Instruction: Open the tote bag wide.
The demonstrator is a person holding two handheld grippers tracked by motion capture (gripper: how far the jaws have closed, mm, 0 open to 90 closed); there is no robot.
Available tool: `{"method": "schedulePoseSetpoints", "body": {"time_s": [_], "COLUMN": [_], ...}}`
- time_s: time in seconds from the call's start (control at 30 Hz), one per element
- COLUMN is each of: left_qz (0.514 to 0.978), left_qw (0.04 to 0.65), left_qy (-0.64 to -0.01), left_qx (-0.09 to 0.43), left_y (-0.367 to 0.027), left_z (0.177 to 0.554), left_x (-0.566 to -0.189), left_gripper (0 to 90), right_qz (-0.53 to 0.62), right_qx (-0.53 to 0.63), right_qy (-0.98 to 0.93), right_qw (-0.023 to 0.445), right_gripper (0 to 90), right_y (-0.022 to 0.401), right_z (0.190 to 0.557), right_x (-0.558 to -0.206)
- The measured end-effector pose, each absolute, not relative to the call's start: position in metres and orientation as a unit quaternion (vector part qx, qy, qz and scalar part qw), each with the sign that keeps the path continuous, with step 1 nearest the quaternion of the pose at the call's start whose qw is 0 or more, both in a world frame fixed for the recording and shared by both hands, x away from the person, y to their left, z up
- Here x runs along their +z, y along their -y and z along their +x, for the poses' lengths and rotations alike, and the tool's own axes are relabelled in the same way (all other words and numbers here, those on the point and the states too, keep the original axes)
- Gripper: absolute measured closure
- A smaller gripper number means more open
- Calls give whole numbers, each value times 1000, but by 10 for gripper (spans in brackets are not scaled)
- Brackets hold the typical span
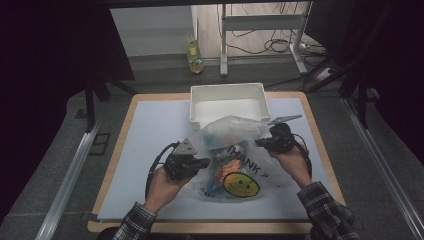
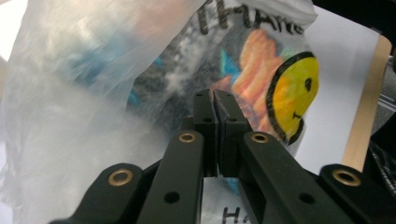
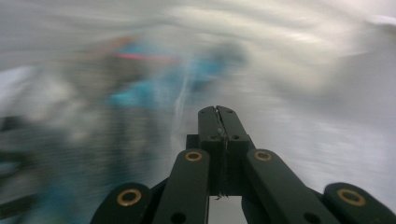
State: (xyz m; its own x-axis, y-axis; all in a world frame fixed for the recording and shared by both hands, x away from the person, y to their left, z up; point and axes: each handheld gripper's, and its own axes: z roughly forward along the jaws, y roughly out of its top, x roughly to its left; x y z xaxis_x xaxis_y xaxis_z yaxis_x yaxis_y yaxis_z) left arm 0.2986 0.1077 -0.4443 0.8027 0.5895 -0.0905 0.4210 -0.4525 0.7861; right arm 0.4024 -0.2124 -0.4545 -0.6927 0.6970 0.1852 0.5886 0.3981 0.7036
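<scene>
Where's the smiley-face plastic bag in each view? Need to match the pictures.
High view: plastic bag lies centre, between both tools, in front of the white bin.
Left gripper view: fills the upper frame behind the jaws.
Right gripper view: blurred, behind the jaws.
Shared landmark: its blue contents.

My fingers (image 2: 215, 112) are matte black bars with brass-ringed screws; black cables trail behind, grey three-cornered plates sit on top, and my sleeves (image 1: 327, 210) are plaid.
</scene>
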Motion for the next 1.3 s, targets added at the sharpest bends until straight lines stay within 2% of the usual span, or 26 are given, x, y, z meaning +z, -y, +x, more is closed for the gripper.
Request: {"method": "schedulePoseSetpoints", "body": {"time_s": [0.07, 0.23, 0.5, 0.7, 0.83, 0.97, 1.3], "left_qz": [842, 841, 841, 838, 839, 851, 851], "left_qw": [440, 452, 461, 459, 443, 384, 321], "left_qy": [-296, -282, -263, -264, -285, -320, -375], "left_qx": [96, 96, 108, 132, 136, 162, 179], "left_y": [-104, -91, -69, -46, -40, -38, -70], "left_z": [298, 299, 308, 333, 352, 376, 381], "left_x": [-437, -422, -399, -387, -393, -416, -446], "left_gripper": [879, 875, 867, 860, 860, 861, 860], "right_qz": [365, 332, 310, 293, 289, 280, 253], "right_qx": [403, 407, 414, 423, 430, 438, 434], "right_qy": [-838, -850, -856, -857, -855, -854, -864], "right_qw": [49, 32, 20, 17, 12, -1, -28], "right_gripper": [889, 889, 890, 890, 890, 890, 890], "right_y": [207, 186, 158, 147, 148, 151, 141], "right_z": [386, 367, 358, 350, 347, 341, 330], "right_x": [-447, -442, -448, -445, -443, -442, -445]}}
